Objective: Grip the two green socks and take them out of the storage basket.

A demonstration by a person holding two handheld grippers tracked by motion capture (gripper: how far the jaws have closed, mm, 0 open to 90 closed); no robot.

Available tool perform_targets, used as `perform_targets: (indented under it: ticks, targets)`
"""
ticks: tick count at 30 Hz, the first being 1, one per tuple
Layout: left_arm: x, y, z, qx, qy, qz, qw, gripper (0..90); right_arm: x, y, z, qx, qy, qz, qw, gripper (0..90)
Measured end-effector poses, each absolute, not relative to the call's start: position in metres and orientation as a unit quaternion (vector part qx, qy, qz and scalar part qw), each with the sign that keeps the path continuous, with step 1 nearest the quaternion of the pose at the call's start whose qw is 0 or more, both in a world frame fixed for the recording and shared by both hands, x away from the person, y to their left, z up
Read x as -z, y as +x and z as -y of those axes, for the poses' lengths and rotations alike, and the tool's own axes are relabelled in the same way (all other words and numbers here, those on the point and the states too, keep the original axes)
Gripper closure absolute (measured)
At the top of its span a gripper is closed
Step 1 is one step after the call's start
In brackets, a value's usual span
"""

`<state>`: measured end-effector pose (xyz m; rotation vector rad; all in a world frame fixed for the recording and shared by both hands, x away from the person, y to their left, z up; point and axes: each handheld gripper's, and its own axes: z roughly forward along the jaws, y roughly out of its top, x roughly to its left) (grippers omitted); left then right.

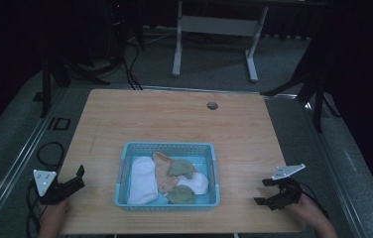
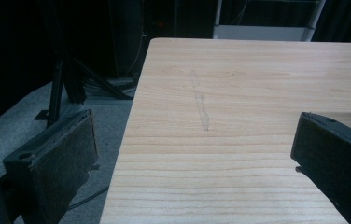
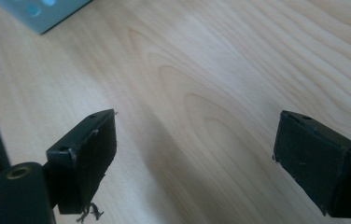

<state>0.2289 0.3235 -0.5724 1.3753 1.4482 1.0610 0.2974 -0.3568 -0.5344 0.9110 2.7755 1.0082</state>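
Note:
A light blue plastic basket sits at the near middle of the wooden table. Inside lie a white sock, a peach sock, two green socks and another white one. My left gripper hovers at the table's near left edge, open, nothing between its jaws; the left gripper view shows bare wood between them. My right gripper stands open over the near right of the table, also empty. A corner of the basket shows at the upper left of the right gripper view.
A round cable hole is in the far part of the table. Beyond the table stands a white desk frame. Black stands and cables lie on the grey floor at both sides.

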Motion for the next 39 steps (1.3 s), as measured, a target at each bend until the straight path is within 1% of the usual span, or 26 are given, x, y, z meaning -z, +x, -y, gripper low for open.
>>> perform_targets:
  ticks: [2, 7, 13, 19, 22, 27, 39]
  targets:
    - [0.572, 0.229, -0.323, -0.424, 0.551, -0.579, 0.426, 0.7, 0.532, 0.298, 0.351, -0.32, 0.285, -0.903, 0.021, 12.9]
    - [0.572, 0.229, -0.323, -0.424, 0.552, -0.578, 0.426, 0.7, 0.525, 0.3, 0.34, -0.321, 0.267, -0.908, 0.025, 12.5]
    - [0.572, 0.229, -0.323, -0.423, 0.553, -0.578, 0.425, 0.7, 0.512, 0.301, 0.326, -0.333, 0.241, -0.911, 0.031, 11.9]
    - [0.572, 0.229, -0.323, -0.423, 0.554, -0.578, 0.425, 0.7, 0.5, 0.304, 0.313, -0.35, 0.243, -0.905, 0.023, 12.1]
    - [0.572, 0.229, -0.323, -0.422, 0.554, -0.578, 0.425, 0.7, 0.491, 0.304, 0.303, -0.353, 0.226, -0.907, 0.028, 12.1]
    - [0.572, 0.229, -0.323, -0.422, 0.555, -0.577, 0.426, 0.7, 0.48, 0.306, 0.293, -0.353, 0.211, -0.911, 0.023, 12.1]
    - [0.572, 0.229, -0.323, -0.42, 0.556, -0.577, 0.426, 0.7, 0.453, 0.312, 0.254, -0.359, 0.172, -0.917, 0.021, 12.1]
